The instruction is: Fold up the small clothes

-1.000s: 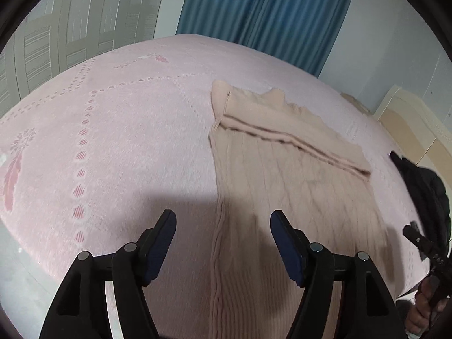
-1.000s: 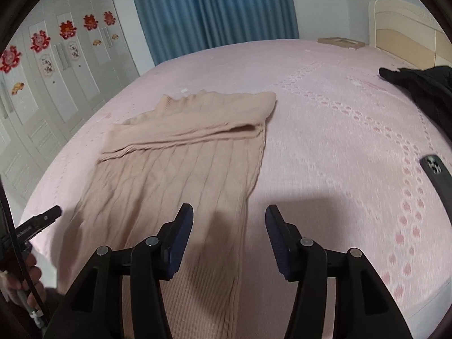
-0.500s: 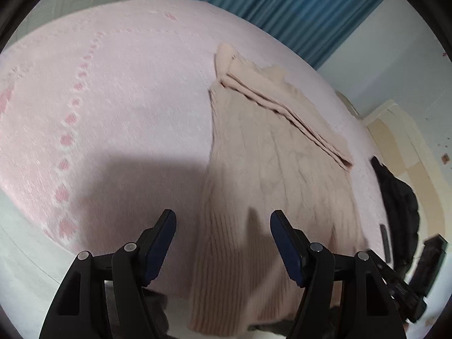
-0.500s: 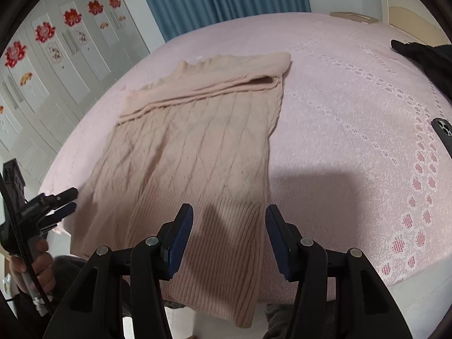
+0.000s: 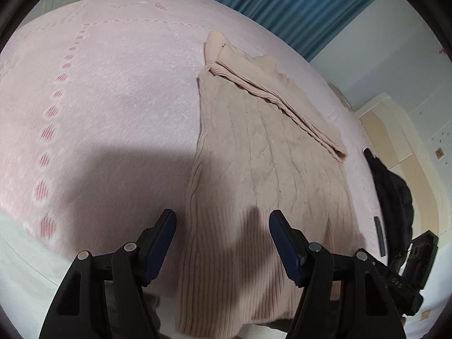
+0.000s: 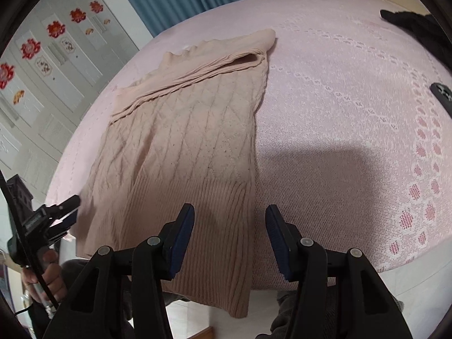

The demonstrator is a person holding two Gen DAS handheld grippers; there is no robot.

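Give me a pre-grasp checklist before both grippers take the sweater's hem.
1. Left gripper open, empty: ok.
2. Right gripper open, empty: ok.
3. Sweater flat on the bed, sleeves folded across the top: ok.
4. Ribbed hem reachable, hanging over the bed edge: ok.
5. Phone and black garment apart from the sweater: ok.
6. Both layers catchable: cannot tell.

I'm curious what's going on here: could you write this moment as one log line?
left tool: open, empty | right tool: open, empty | beige sweater: flat on pink bed, sleeves folded across top, hem overhanging edge | fold: unfinished
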